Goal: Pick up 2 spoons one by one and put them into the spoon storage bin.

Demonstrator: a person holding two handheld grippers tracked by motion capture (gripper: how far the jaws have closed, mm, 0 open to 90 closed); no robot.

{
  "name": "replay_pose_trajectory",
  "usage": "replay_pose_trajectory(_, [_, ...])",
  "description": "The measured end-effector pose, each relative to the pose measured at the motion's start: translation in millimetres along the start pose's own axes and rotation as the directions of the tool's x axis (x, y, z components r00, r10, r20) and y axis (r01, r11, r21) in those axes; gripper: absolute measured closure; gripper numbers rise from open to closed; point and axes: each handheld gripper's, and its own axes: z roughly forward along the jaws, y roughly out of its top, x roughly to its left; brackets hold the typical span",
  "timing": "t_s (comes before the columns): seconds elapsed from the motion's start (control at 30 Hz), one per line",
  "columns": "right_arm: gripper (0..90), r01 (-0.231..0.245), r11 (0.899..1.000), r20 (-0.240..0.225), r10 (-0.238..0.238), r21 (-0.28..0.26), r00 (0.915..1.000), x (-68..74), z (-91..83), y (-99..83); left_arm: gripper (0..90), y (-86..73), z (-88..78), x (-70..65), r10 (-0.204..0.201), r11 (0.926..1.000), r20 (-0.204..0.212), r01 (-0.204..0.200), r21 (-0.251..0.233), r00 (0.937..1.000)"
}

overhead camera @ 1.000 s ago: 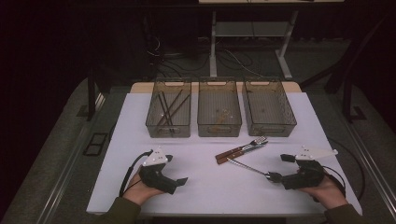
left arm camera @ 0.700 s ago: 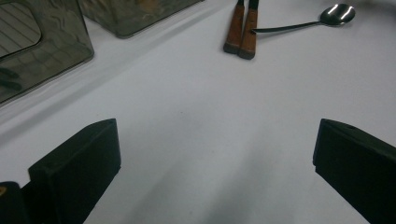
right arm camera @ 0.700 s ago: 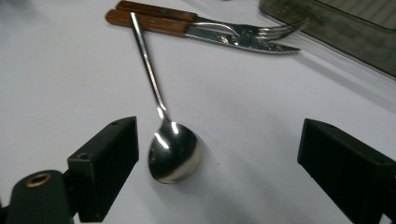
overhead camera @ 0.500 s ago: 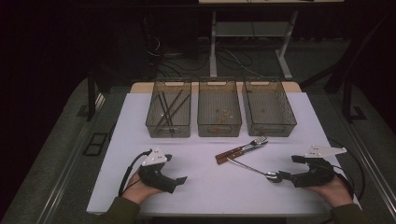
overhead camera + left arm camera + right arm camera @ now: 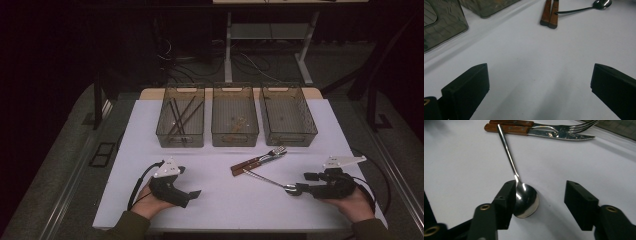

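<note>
right gripper (image 5: 537, 195): jaws closing in around spoon (image 5: 525, 200) bowl, lower centre, one pad touching | left gripper (image 5: 539, 82): jaws gaping over bare table (image 5: 529, 57)

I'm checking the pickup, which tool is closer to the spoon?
Right. The right tool has the spoon bowl between its jaws; the left tool rests well off to the spoon's left.

A white-topped rectangular table (image 5: 220, 205) carries three clear smoky plastic bins (image 5: 235, 121) in a row along its far side. Near them, right of centre, lie a wooden-handled steel fork (image 5: 262, 157) and knife (image 5: 536, 131) side by side, and a polished steel spoon (image 5: 270, 181).
</note>
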Motion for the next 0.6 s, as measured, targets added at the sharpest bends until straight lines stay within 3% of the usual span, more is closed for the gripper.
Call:
replay_pose_trajectory(0.2, [47.5, 0.001, 0.999, -0.013, -0.001, 0.041, 0.9999, 5.1, 7.9, 1.5, 1.2, -0.1, 0.5, -0.1, 0.003, 1.0, 0.005, -0.003, 0.006, 1.0])
replay_pose_trajectory(0.6, [49.7, 0.025, 0.997, -0.012, -0.024, 0.069, 0.9996, 8.6, 16.6, 1.9, 1.6, -0.1, 1.3, -0.7, 0.008, 0.9999, 0.009, -0.008, 0.014, 0.9999])
